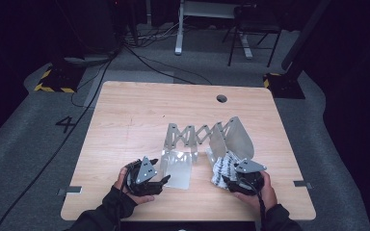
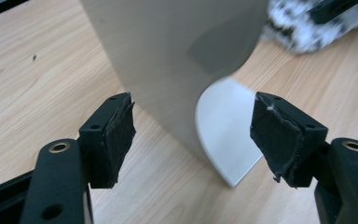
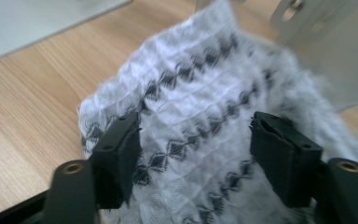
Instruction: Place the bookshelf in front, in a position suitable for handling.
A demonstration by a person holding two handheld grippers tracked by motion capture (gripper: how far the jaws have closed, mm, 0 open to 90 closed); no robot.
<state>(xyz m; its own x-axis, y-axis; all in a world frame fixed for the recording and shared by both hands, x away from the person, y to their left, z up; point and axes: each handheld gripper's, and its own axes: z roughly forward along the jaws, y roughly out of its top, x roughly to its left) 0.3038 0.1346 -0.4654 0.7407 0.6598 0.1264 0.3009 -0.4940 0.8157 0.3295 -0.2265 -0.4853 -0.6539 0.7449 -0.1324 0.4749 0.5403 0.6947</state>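
A folding metal rack with a scissor lattice stands on the wooden table, an upright plate at each end. A white cloth with black diamond pattern lies bunched at the foot of the right plate. My left gripper is open at the left plate's flat foot; in the left gripper view its jaws straddle the foot's rounded corner without touching. My right gripper is open over the cloth, its jaws spread wide, pads apart from the fabric.
A round cable hole sits near the table's far edge. Bare wood lies left of the rack and behind it. Beyond the table are cables, a chair and stand feet on grey floor.
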